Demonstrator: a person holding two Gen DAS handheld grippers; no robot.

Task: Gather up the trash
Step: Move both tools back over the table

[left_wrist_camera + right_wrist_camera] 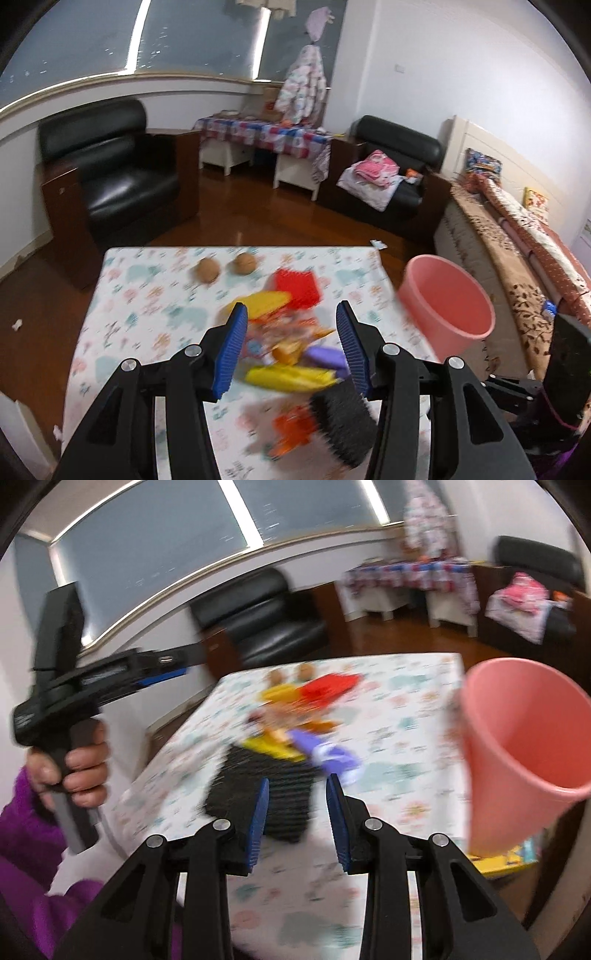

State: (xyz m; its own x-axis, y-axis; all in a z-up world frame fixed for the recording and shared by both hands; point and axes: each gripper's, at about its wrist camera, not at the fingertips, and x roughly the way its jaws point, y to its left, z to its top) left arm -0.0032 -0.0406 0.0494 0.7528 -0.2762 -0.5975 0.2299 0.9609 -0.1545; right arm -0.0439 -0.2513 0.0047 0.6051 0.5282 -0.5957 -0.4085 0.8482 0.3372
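Observation:
A pile of bright wrappers [291, 354] [295, 720] lies mid-table: red [297, 288], yellow [291, 378] and purple [327, 358] ones, all blurred. My left gripper [293, 345] hangs open above the pile with nothing between its pads. A black ribbed block [343, 424] [258, 797] shows low by its right finger; I cannot tell whether it rests on the cloth. My right gripper [297, 808] stands open just short of that block, pads not pressing it. A pink bucket [447, 299] [524, 738] stands at the table's right edge.
Two brown balls [208, 269] sit near the table's far edge and an orange scrap [291, 432] near the front. A hand in a purple sleeve [81, 768] holds the left tool. Black armchairs [118, 177], a bed [517, 258] and wooden floor surround the table [147, 295].

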